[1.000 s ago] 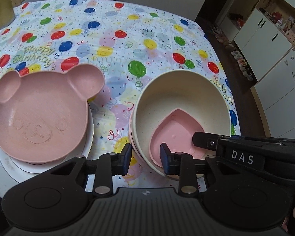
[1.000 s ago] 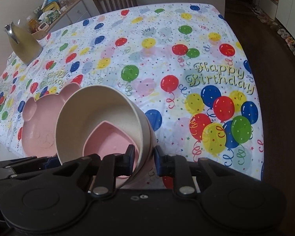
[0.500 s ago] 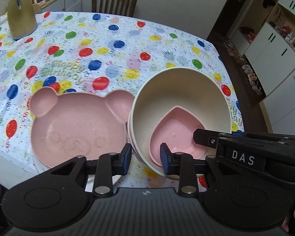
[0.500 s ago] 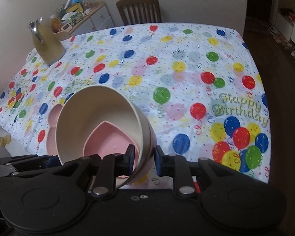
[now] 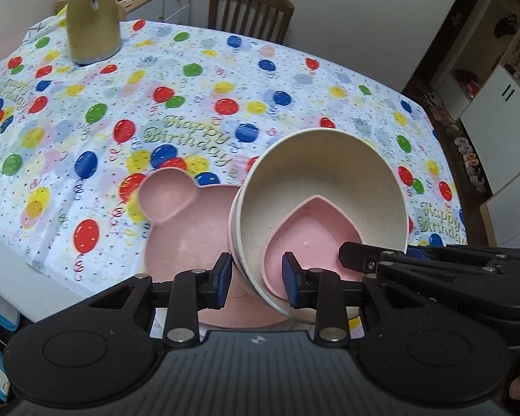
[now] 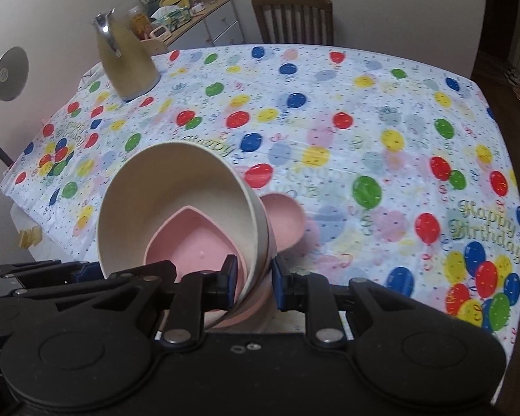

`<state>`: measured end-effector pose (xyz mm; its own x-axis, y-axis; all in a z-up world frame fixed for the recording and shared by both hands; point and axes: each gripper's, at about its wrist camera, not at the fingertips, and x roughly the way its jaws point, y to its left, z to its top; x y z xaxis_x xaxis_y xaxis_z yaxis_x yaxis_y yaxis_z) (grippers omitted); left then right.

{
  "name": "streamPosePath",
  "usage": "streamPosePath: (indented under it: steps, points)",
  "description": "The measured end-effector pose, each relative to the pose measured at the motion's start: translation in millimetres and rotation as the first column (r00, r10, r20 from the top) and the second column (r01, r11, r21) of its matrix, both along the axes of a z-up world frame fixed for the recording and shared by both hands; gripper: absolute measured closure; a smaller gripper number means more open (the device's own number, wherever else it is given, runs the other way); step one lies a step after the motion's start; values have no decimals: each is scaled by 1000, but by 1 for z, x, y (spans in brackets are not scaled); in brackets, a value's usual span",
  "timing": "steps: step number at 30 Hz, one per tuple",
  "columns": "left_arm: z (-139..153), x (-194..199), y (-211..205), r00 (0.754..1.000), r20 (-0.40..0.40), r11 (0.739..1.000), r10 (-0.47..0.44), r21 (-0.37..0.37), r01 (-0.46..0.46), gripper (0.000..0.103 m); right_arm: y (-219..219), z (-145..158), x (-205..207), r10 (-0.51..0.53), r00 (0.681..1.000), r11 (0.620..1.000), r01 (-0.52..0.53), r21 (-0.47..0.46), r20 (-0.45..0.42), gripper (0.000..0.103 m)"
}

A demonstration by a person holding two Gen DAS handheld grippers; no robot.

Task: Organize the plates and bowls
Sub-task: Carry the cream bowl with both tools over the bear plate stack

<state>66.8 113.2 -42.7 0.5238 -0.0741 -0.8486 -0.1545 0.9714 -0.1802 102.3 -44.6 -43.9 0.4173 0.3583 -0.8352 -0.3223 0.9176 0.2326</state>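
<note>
Both claws, left gripper (image 5: 256,282) and right gripper (image 6: 251,284), clamp the cream bowl stack's (image 5: 324,190) near rim above the bear plate (image 5: 187,232); I'd keep them level, lower together.

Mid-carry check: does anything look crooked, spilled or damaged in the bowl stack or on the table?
Nothing spilled or broken. The cream bowl is tilted in both tongs' grip (left tongs, right tongs), and the pink heart dish lies low against the near rim. Below it sits the pink bear plate.
</note>
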Motion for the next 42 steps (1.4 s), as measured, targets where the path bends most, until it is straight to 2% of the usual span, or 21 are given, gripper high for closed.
streamPosePath:
  steps: [7,14,26,42]
  points:
    - [-14,1,25,1000,-14,1000,7,-14,-7,73,32,-10,3,27,1000,999,-27,-23,-15,84]
    - [-31,12,39,999,-39,1000,-19,-26,18,73,46,-24,14,21,999,999,-23,-36,-45,84]
    - [-61,23,45,997,-59,998,-53,-34,51,73,56,-53,19,-5,996,997,-2,-75,-86,84]
    - [-73,25,44,997,-58,997,-54,-58,51,73,54,-66,21,2,994,996,-12,-90,-108,81]
